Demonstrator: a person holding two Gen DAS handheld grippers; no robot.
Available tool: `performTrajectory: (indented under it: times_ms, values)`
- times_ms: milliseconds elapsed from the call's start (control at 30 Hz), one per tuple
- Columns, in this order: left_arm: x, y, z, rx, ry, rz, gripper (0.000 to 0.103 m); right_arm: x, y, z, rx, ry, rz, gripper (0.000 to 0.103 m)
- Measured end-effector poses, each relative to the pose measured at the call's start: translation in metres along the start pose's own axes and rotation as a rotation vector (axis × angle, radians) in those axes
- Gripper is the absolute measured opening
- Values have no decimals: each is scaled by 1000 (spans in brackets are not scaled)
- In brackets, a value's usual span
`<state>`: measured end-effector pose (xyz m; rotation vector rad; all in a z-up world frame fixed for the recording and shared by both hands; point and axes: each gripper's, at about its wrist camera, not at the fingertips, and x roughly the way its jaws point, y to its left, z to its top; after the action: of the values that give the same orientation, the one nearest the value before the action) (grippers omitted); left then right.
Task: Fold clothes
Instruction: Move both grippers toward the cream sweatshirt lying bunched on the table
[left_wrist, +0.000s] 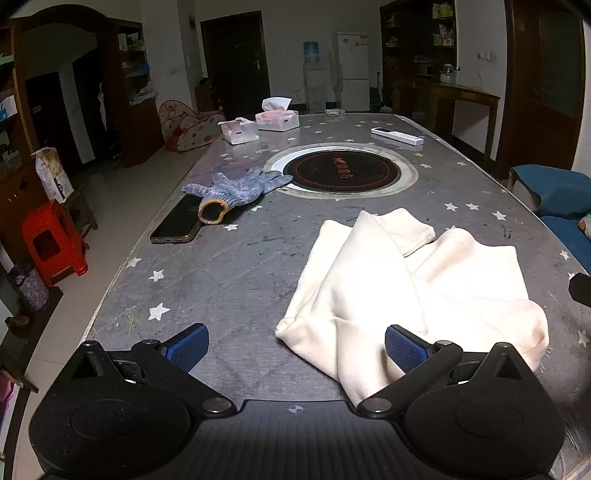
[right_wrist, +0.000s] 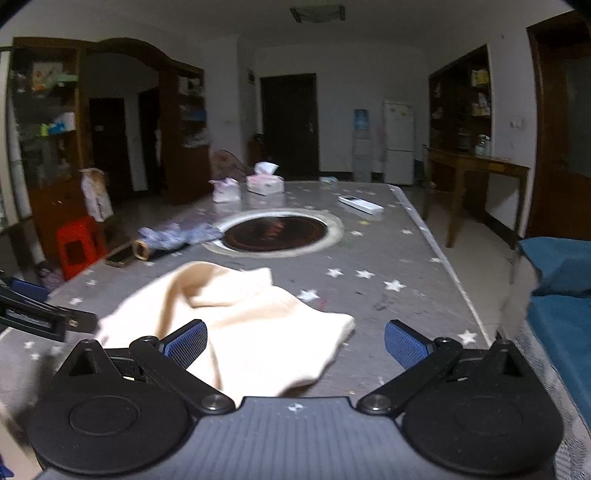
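Observation:
A cream garment lies partly folded on the grey star-patterned table, near the front right in the left wrist view. My left gripper is open just above the table at the garment's near left corner; its right finger overlaps the cloth, its left finger is over bare table. In the right wrist view the same garment lies ahead, blurred. My right gripper is open over its near edge, holding nothing. The left gripper's body shows at the left edge.
A blue knitted glove and a dark phone lie at the table's left. A round inset hotplate sits mid-table, tissue boxes and a white remote beyond. A red stool stands left, blue seating right.

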<state>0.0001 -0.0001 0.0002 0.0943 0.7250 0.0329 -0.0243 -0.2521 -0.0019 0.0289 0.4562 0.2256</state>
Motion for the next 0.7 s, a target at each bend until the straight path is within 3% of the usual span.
performTrajectory:
  times_ms: [267, 400, 467, 700]
  values:
    - [-4, -3, 4, -1, 7, -18, 103, 6, 5, 9, -77, 40, -95, 103]
    - [-11, -4, 0, 8, -24, -22, 103, -12, 41, 8, -129, 14, -110, 103]
    - [-11, -5, 2, 11, -29, -27, 103, -20, 59, 5, -133, 7, -68, 103]
    - [-11, -7, 7, 21, -45, -43, 103, -7, 35, 8, -130, 41, 39, 103]
